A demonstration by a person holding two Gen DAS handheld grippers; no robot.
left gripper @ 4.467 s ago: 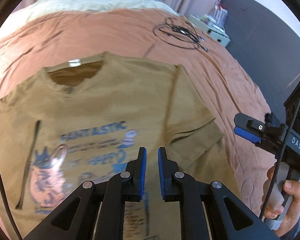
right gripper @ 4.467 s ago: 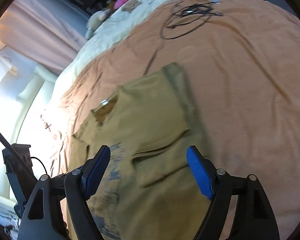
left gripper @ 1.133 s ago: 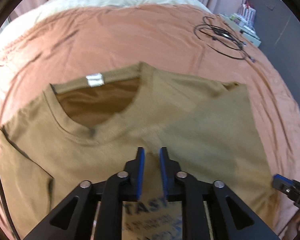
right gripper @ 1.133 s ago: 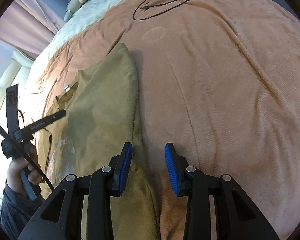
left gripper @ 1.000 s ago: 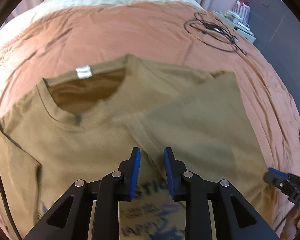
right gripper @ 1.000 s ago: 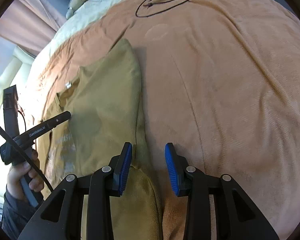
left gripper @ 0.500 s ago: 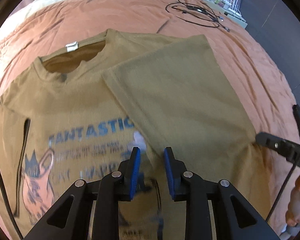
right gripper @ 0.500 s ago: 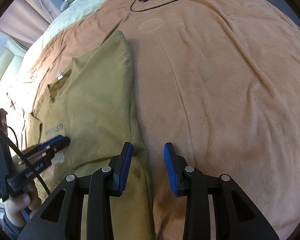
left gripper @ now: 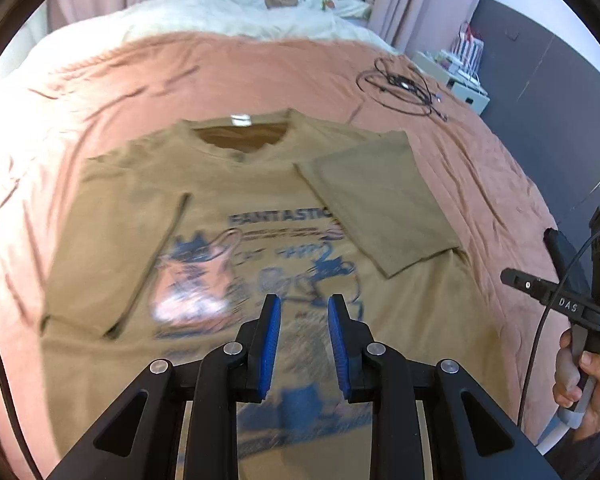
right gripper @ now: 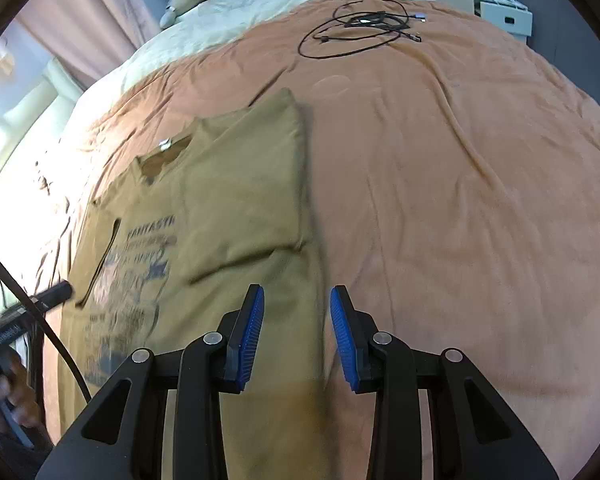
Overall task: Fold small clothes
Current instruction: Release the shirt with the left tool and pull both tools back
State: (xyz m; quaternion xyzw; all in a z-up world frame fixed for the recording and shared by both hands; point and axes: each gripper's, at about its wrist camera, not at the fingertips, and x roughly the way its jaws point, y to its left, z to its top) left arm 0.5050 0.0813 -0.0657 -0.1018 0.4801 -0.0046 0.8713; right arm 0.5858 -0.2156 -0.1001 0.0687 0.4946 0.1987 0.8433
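Note:
An olive T-shirt (left gripper: 228, 208) with a blue "FANTASTIC" print lies face up on the brown bedspread (left gripper: 180, 80), collar toward the pillows. Its right sleeve (left gripper: 380, 204) is folded inward over the chest; the other sleeve lies spread out. My left gripper (left gripper: 303, 305) hovers above the print, open, with nothing between its blue pads. My right gripper (right gripper: 296, 297) hangs over the shirt's right side edge (right gripper: 312, 280), open and empty. In the left wrist view the right gripper (left gripper: 536, 264) shows at the right edge in a hand (left gripper: 588, 392). The left gripper (right gripper: 56, 296) appears at the left of the right wrist view.
A tangle of black cables (right gripper: 360, 28) lies on the bedspread beyond the shirt, to the right. White bedding with soft toys (left gripper: 240, 12) fills the head of the bed. A white cabinet (right gripper: 496, 12) and a dark wall (left gripper: 560, 100) stand at the right side.
The sleeve, spread out earlier, now lies folded over the chest. The left gripper has let go of it and drawn back and up. The right gripper has also lifted back.

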